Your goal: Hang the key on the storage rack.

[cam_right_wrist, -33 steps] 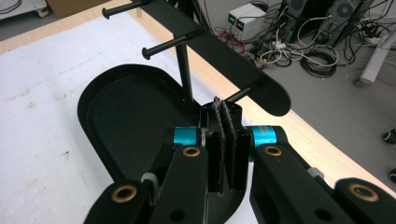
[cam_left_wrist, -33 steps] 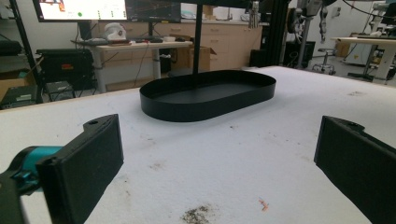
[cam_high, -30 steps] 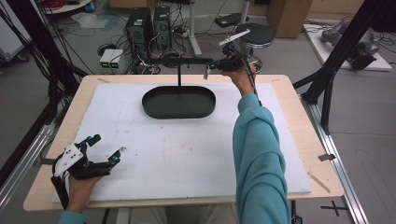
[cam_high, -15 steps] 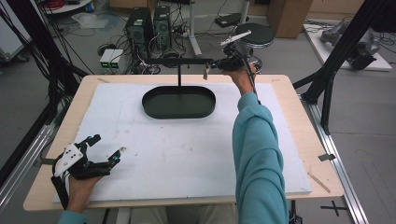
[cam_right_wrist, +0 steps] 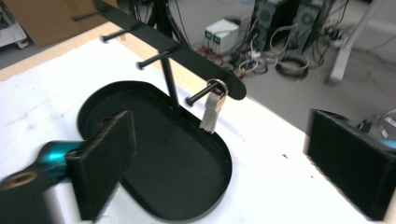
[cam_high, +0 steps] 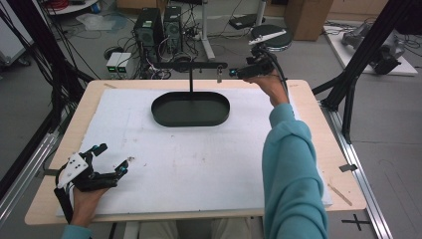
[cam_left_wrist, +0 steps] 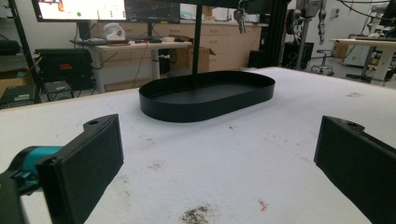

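A black oval tray [cam_high: 190, 108] sits at the far middle of the white mat. From it rises a thin pole carrying a black bar with pegs [cam_high: 191, 64]. A small bunch of keys [cam_high: 219, 74] hangs on a ring from the bar's right-end peg. My right gripper [cam_high: 238, 72] hovers open just right of that peg, apart from the keys. In the right gripper view the keys [cam_right_wrist: 212, 109] dangle over the tray [cam_right_wrist: 154, 154], ahead of the open right gripper [cam_right_wrist: 219, 140]. My left gripper [cam_high: 113, 158] rests open and holding nothing at the near left; the left gripper [cam_left_wrist: 219, 144] faces the tray [cam_left_wrist: 208, 95].
The white mat [cam_high: 199, 159] covers most of the wooden table [cam_high: 338, 164] and has a few dirt specks near the left gripper. Black frame posts [cam_high: 348, 84] stand beside the table's right edge. Computers and cables lie on the floor beyond the far edge.
My right gripper has shifted slightly to the right of the bar's end. The keys stay on the peg. The left gripper has not moved.
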Available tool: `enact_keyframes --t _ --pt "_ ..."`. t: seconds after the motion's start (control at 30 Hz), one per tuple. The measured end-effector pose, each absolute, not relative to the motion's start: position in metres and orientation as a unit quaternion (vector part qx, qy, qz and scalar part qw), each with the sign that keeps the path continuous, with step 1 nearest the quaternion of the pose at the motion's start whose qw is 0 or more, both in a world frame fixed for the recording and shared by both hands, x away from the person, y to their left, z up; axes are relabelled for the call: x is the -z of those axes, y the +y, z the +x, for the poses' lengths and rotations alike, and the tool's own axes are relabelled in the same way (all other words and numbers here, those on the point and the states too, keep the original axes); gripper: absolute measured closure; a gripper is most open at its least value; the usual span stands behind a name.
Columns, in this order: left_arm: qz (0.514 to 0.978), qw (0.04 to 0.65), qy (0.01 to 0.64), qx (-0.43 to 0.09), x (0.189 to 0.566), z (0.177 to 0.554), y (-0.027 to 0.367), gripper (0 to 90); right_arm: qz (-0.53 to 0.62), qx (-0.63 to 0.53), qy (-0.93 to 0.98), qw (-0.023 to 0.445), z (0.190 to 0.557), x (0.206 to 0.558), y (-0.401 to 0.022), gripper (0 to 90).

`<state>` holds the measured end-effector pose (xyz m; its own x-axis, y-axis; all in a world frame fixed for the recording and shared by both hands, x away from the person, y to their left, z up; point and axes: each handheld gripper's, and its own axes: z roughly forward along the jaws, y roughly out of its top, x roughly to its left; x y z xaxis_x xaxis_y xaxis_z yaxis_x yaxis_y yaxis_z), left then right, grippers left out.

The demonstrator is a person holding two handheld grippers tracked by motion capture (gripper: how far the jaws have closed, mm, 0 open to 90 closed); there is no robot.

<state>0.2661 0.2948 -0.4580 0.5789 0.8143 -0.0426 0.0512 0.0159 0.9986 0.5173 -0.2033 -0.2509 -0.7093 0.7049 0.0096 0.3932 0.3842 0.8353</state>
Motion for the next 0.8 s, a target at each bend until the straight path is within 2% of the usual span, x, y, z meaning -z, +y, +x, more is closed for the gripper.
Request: enact_keyframes --t 0.1,0.33,0.57,0.8 --pt "0.632 0.625 0.344 -0.303 0.458 0.266 0.295 1.7 0.339 -0.471 0.797 0.167 0.492 0.246 -0.222 0.4" --pt "0.634 0.622 0.343 -0.306 0.458 0.266 0.294 1.7 0.312 -0.501 0.786 0.184 0.424 0.259 -0.268 0.4" --pt "0.636 0.620 0.343 -0.306 0.458 0.266 0.294 1.8 0.280 -0.555 0.759 0.194 0.366 0.312 -0.297 0.4" --pt "0.636 0.619 0.343 -0.307 0.458 0.266 0.293 1.8 0.287 -0.582 0.735 0.194 0.337 0.372 -0.311 0.4"
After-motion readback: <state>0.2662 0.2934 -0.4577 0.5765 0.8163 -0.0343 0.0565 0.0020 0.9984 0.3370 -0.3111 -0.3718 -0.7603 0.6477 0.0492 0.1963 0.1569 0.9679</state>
